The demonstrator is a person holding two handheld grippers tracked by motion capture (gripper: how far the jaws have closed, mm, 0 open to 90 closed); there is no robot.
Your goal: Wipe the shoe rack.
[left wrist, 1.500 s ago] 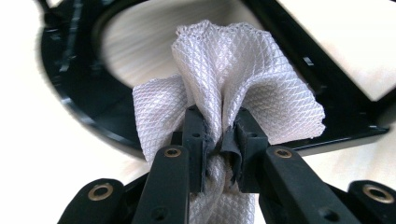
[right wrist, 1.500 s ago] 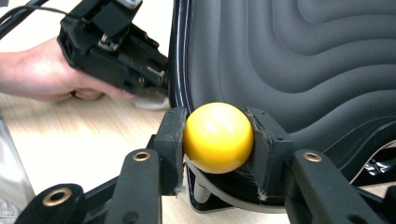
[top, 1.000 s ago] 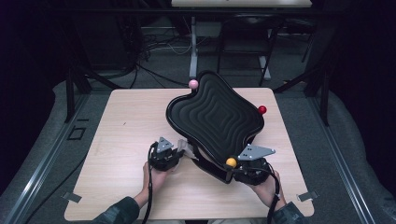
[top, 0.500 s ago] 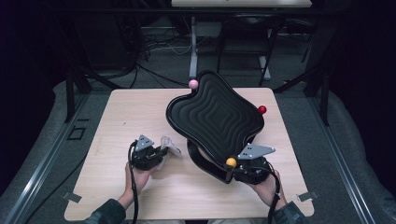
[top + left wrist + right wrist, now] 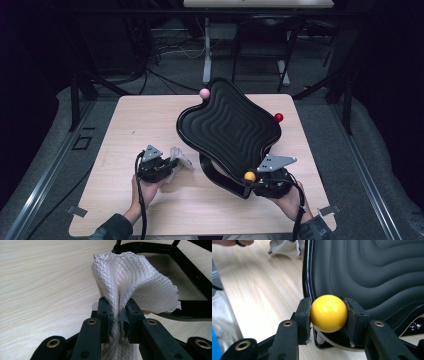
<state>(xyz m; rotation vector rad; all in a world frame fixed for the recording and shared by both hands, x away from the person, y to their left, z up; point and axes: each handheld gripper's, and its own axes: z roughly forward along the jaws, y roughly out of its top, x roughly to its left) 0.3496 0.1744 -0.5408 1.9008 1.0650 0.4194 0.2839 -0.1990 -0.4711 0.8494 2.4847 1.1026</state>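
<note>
Where the wooden table point(image 5: 115, 130) lies bare at its left side, the left gripper point(image 5: 170, 164) sits low over the near part of the top, its jaws pinched nearly together on a pale, diamond-textured cloth point(image 5: 130, 282); the cloth bunches between the pads and fans out beyond them, its scalloped edge hanging free just above the wood. From above, that cloth point(image 5: 179, 159) shows as a small pale wad just beside the black frame point(image 5: 192, 290) under the tray, apart from the tray's top. Further right stands the wavy black tray point(image 5: 230, 127) — a ribbed, wavy-edged board tilted on its stand, with a pink ball point(image 5: 204, 93) at its far edge and a red ball point(image 5: 278, 117) at its right edge. At the tray's near corner the right gripper point(image 5: 328, 315) clamps a yellow ball point(image 5: 328, 313) squarely between both pads — the ball point(image 5: 249, 176) touching the tray's glossy rim, the hand point(image 5: 290, 200) behind it near the table's front edge.
</note>
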